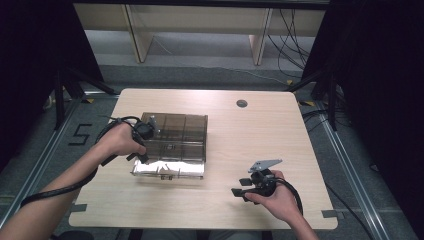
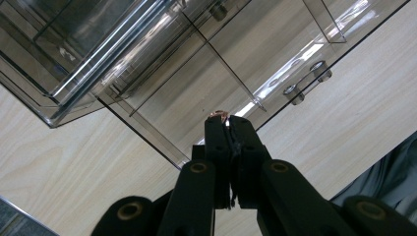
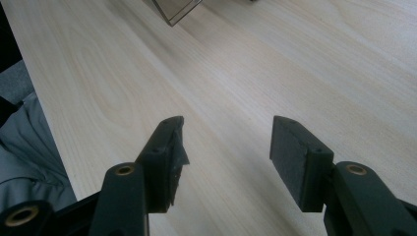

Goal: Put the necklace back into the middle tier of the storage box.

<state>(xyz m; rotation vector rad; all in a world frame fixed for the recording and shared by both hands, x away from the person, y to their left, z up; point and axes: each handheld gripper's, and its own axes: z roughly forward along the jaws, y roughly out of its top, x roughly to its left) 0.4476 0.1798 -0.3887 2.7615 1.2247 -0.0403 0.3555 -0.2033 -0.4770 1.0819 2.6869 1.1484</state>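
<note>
A smoky clear plastic compartment box (image 1: 175, 134) stands on the left half of the wooden table (image 1: 250, 140), with its glossy lid (image 1: 170, 169) folded open toward the front. My left gripper (image 1: 142, 154) is at the box's front left corner, above the lid. In the left gripper view its jaws (image 2: 227, 120) are pressed together over the clear dividers (image 2: 221, 64), pinching a tiny copper-coloured piece (image 2: 219, 115) at their tips. My right gripper (image 1: 241, 186) rests low near the table's front right, open, with bare wood between its pads (image 3: 226, 135).
A round cable hole (image 1: 242, 103) sits near the table's far edge. A corner of the box (image 3: 174, 12) shows at the top of the right gripper view. Grey cloth (image 3: 24, 142) lies past the table's front edge. Cables hang behind the table at the right.
</note>
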